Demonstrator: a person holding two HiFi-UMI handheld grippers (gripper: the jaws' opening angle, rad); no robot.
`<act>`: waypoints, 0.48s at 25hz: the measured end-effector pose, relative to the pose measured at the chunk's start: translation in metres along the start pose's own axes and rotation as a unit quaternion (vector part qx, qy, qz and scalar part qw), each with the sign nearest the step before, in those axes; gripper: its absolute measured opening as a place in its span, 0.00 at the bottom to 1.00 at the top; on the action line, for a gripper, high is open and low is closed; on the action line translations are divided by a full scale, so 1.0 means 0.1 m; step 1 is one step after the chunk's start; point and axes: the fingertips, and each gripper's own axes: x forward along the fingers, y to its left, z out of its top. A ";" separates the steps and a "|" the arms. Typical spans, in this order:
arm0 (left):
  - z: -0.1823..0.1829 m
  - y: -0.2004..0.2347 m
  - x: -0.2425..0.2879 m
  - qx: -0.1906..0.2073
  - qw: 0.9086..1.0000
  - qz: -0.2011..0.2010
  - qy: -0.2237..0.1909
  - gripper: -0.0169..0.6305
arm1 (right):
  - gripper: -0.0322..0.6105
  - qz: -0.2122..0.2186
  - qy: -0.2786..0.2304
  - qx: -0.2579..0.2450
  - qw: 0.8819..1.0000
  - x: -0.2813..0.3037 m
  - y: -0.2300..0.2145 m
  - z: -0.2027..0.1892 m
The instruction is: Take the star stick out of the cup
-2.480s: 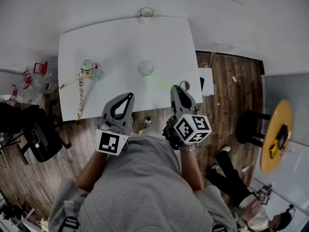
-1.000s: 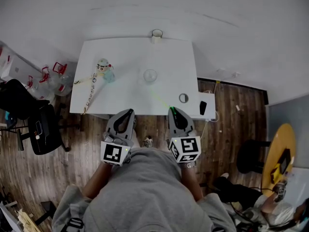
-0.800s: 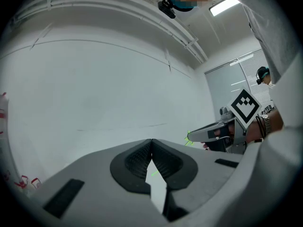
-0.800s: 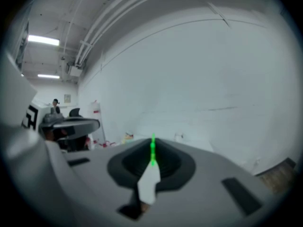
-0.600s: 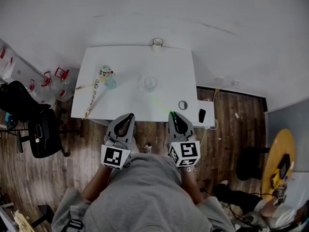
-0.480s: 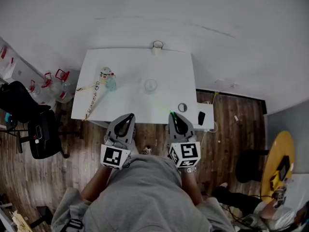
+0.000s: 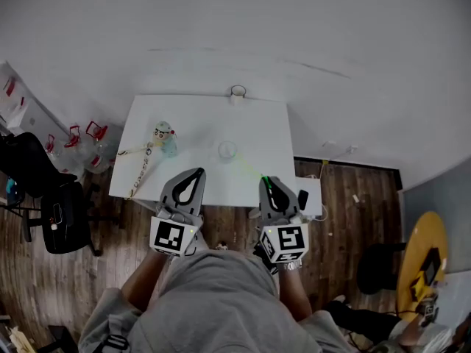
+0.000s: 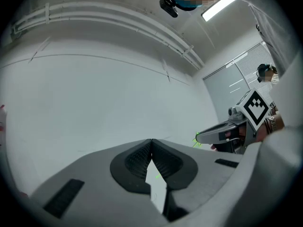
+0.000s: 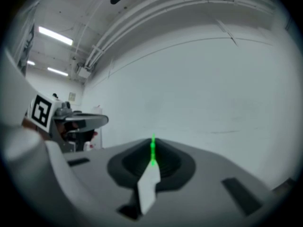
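Observation:
A thin green star stick (image 7: 252, 171) is pinched in my right gripper (image 7: 265, 180), which is shut on its near end. The stick slants up-left toward a clear cup (image 7: 227, 151) standing mid-table on the white table (image 7: 199, 120); its far end looks free of the cup. In the right gripper view the green stick (image 9: 152, 151) rises between the closed jaws of the right gripper (image 9: 152, 142), against a bare wall. My left gripper (image 7: 196, 173) is shut and holds nothing. The left gripper (image 8: 151, 141) view shows the right gripper (image 8: 222, 133) with the green star (image 8: 197, 138) at its tip.
A small doll (image 7: 164, 135) with a long strap (image 7: 138, 172) lies at the table's left. A paper cup (image 7: 238, 93) stands at the far edge. A black chair (image 7: 51, 204) and red items (image 7: 81, 133) sit left; a yellow round table (image 7: 416, 267) is far right.
Both grippers have drawn back toward the person and risen, the right one carrying the green stick away from the cup. The table now looks smaller and farther off.

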 end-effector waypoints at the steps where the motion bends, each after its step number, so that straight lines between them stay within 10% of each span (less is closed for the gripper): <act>1: 0.04 0.00 0.02 0.001 1.000 -0.001 -0.003 0.08 | 0.12 0.001 -0.004 -0.006 1.000 0.00 0.00 0.05; 12: 0.41 0.02 0.17 0.026 0.999 -0.020 -0.032 0.08 | 0.12 -0.015 -0.058 -0.043 0.997 -0.01 -0.08 0.62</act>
